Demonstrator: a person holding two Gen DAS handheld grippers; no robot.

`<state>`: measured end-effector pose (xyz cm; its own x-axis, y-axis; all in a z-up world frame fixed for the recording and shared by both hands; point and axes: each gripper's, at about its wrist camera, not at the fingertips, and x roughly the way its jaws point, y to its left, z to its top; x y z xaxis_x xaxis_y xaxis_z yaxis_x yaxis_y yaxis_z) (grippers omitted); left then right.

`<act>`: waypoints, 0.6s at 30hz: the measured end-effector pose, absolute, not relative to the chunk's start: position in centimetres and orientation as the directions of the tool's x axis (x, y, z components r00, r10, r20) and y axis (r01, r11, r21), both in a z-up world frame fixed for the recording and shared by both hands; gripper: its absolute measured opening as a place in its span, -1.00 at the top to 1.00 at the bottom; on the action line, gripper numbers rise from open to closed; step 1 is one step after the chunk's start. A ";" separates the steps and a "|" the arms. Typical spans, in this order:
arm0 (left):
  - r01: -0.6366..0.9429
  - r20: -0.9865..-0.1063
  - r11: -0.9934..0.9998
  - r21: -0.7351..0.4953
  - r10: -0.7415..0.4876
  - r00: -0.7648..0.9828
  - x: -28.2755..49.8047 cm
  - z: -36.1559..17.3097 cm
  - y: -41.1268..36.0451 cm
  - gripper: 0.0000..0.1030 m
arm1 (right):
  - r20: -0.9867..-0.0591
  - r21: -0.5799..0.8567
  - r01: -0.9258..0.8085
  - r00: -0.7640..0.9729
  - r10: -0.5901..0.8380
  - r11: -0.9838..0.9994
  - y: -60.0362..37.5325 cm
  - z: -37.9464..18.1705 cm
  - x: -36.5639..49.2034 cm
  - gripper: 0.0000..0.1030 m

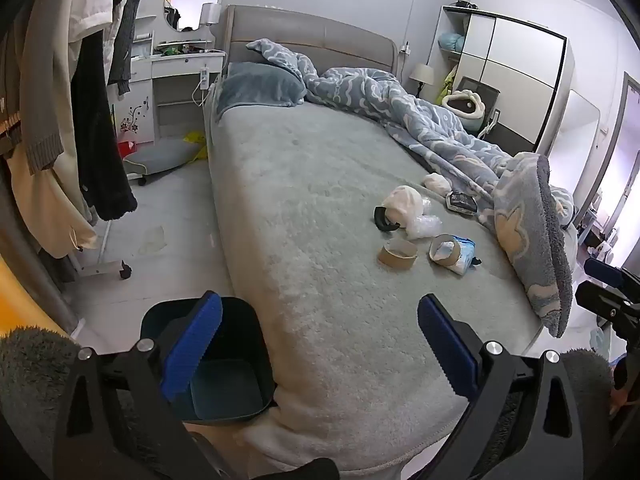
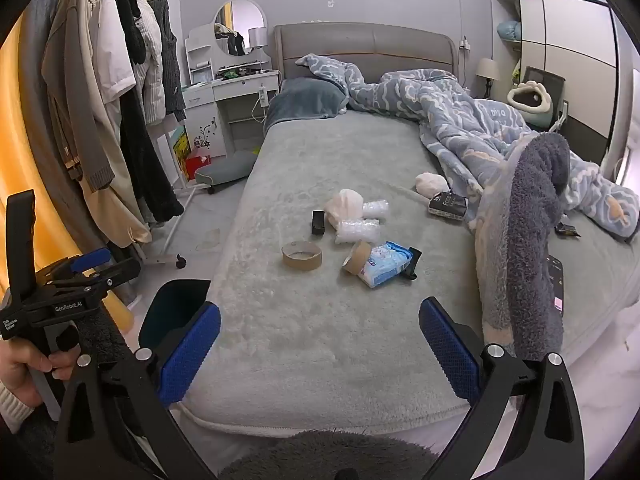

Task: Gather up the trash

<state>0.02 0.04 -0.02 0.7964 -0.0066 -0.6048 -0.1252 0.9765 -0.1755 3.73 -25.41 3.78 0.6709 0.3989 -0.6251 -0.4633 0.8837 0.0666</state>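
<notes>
Trash lies on the grey bed (image 2: 320,340): an empty tape roll (image 2: 301,255) (image 1: 397,254), a second roll (image 2: 356,258) leaning on a blue tissue pack (image 2: 386,264), clear plastic wrap (image 2: 358,229), a crumpled cream wad (image 2: 344,204), a small black object (image 2: 318,222) and a black packet (image 2: 447,203). A dark bin (image 1: 224,376) stands on the floor at the bed's near left corner. My left gripper (image 1: 320,344) is open and empty over the bed's foot, beside the bin. My right gripper (image 2: 320,344) is open and empty over the bed's foot.
A blue patterned duvet (image 2: 460,120) is heaped along the bed's right side. A clothes rack (image 2: 120,120) with hanging coats stands on the left. A white dresser (image 2: 224,92), a wardrobe (image 2: 568,64) and a wheeled footstool (image 2: 226,170) line the room.
</notes>
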 end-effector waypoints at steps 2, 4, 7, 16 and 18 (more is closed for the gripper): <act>-0.128 -0.608 0.977 -0.172 -0.003 0.794 0.0 0.0 0.0 -0.94 | -0.628 0.068 -0.462 0.669 0.398 0.884 -25.4 3.8 3.8 -0.94; -0.128 -0.607 0.977 -0.172 -0.003 0.794 0.0 0.0 0.0 -0.94 | -0.628 0.068 -0.463 0.668 0.399 0.884 -25.4 3.7 3.8 -0.94; -0.127 -0.607 0.977 -0.173 -0.004 0.794 0.0 0.0 0.1 -0.94 | -0.631 0.067 -0.464 0.666 0.398 0.883 -25.4 3.7 3.8 -0.94; -0.129 -0.609 0.977 -0.172 -0.003 0.794 -0.1 0.1 0.5 -0.94 | -0.632 0.070 -0.465 0.664 0.400 0.883 -25.2 3.5 3.8 -0.94; -0.127 -0.608 0.976 -0.175 -0.006 0.794 -0.1 0.1 0.6 -0.94 | -0.633 0.071 -0.465 0.663 0.400 0.882 -25.3 3.5 3.9 -0.94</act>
<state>-0.09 0.57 0.10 0.7938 -0.0056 -0.6081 -0.1271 0.9763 -0.1749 3.87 -25.26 3.53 0.6629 0.4004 -0.6327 -0.4654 0.8823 0.0707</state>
